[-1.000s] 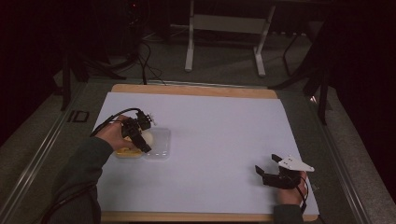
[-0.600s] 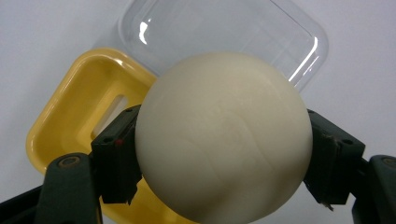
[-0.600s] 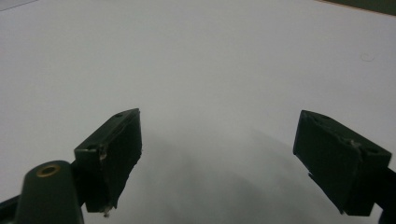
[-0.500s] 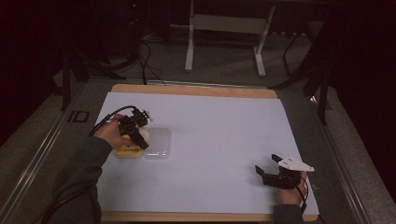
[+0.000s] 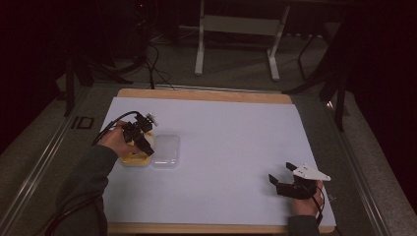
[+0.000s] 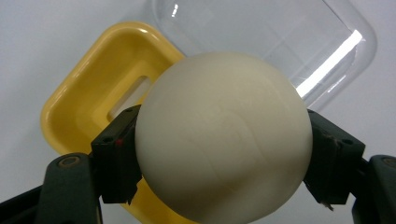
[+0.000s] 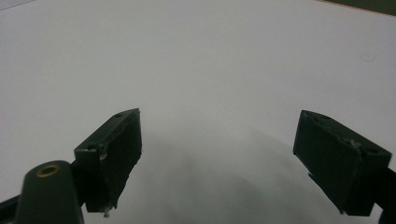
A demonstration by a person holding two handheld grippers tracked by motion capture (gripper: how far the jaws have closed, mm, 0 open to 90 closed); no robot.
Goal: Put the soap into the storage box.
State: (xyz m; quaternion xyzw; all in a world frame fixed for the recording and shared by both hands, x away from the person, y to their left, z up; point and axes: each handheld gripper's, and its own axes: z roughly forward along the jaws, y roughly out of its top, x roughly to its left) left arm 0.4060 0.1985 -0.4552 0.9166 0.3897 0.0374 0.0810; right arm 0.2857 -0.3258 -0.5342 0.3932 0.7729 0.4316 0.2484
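From the high view: reaching in from the bottom-left corner, sleeve angled toward the left edge of the worktop (image 5: 231, 128), left hand (image 5: 115, 140) wrapping the left tongs (image 5: 145, 146) and tilting them downward. Holding a cream ball (image 5: 149, 141) over a yellow tray (image 5: 132, 159), just beside a clear lid (image 5: 165, 150) lying flat to the tray's right. Resting low near the bottom-right corner, right hand (image 5: 307, 199) gripping the right tongs (image 5: 281, 179), jaws pointing toward the worktop's middle and standing apart. Leaving wide bare white surface between the two hands and on toward the far edge.

From the left gripper view: clamping the cream ball (image 6: 224, 140) from both sides, black jaws pressing its left and right flanks. Hanging above the yellow tray (image 6: 88, 100), its slotted floor visible beneath, with the clear lid (image 6: 289, 42) touching or overlapping the tray's far edge; hard to tell which.

From the right gripper view: spreading wide, right tongs (image 7: 233, 158) gripping nothing, hovering close over plain white worktop (image 7: 210, 56), with a dark strip of edge at the upper right corner.
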